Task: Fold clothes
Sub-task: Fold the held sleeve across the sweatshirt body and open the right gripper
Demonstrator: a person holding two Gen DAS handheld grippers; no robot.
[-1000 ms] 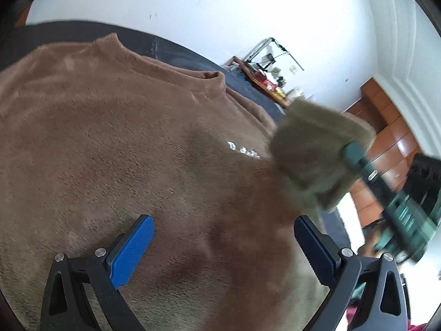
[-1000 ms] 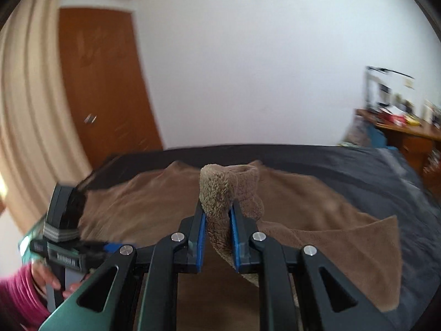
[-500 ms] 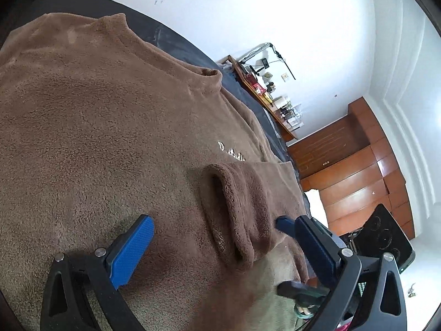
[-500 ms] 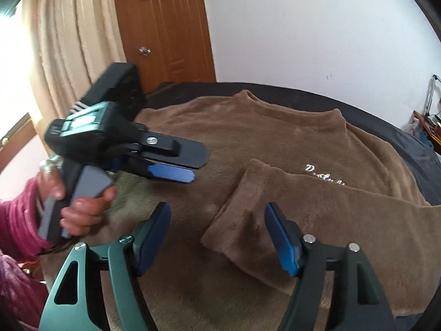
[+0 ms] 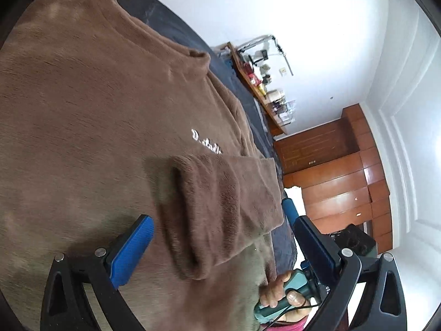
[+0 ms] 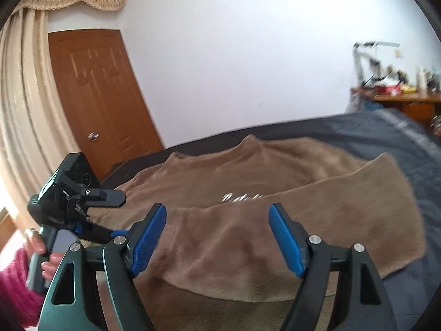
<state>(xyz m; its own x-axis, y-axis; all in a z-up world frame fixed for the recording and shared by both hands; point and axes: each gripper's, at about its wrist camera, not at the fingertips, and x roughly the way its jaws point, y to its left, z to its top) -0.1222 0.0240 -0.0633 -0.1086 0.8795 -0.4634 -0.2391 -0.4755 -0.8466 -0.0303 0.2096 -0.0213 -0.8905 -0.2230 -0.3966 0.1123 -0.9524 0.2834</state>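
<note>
A brown fleece sweater [image 6: 248,182] lies spread flat on a dark bedcover [image 6: 399,143], chest side up, with small white lettering [image 6: 242,197] across the front. One sleeve [image 6: 289,229] is folded across the body and rests on top of it, just ahead of my right claw [image 6: 217,237].

My right claw's jaws are opening, its blue pads [image 6: 148,238] wide apart. The folded sleeve lies beyond and below them; neither pad presses on it.

My left claw [image 5: 220,245] is also open, blue pads [image 5: 132,251] spread wide, gripping nothing. The cuff end of the sleeve [image 5: 220,209] sits between and just ahead of its fingers, lying on the sweater's body. The sweater's collar [image 5: 193,55] is far ahead of this claw, near the top of the bedcover.

To the left of my right claw, my left hand [image 6: 41,253] in a pink knit sleeve holds the other tool. Below and right of my left claw, my right hand [image 5: 281,292] grips a green handle.

Behind the bed are a white wall, a wooden door [image 6: 99,104], a beige curtain [image 6: 22,110] and a cluttered desk [image 6: 399,96].
</note>
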